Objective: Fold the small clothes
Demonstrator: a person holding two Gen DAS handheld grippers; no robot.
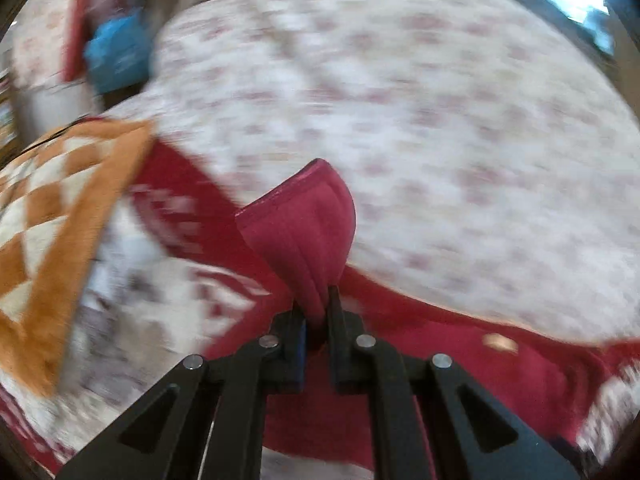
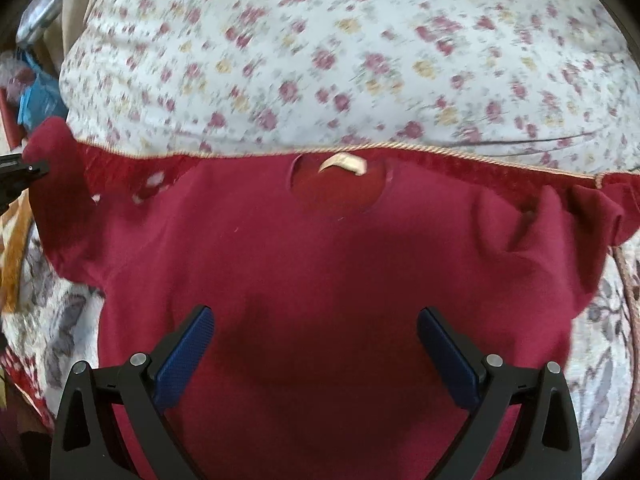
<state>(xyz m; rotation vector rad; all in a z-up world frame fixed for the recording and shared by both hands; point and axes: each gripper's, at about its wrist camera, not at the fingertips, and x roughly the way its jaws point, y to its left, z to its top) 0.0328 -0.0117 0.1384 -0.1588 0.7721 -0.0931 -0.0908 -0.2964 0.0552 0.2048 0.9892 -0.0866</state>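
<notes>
A small dark red shirt [image 2: 320,280] lies spread flat on the bed, neck opening with a cream label [image 2: 343,164] at the far side. My right gripper [image 2: 316,332] is open and empty, hovering over the shirt's lower middle. My left gripper [image 1: 318,320] is shut on the shirt's left sleeve [image 1: 304,224], which stands up bunched between its jaws; the rest of the shirt [image 1: 460,352] trails to the right. The left gripper's tip also shows at the left edge of the right wrist view [image 2: 24,168], by that sleeve [image 2: 52,140].
A floral white pillow or duvet [image 2: 340,52] lies behind the shirt. An orange and white checked cloth [image 1: 48,216] lies to the left. A patterned bedspread [image 2: 60,320] is under the shirt. Blue items [image 1: 116,52] sit at the far left.
</notes>
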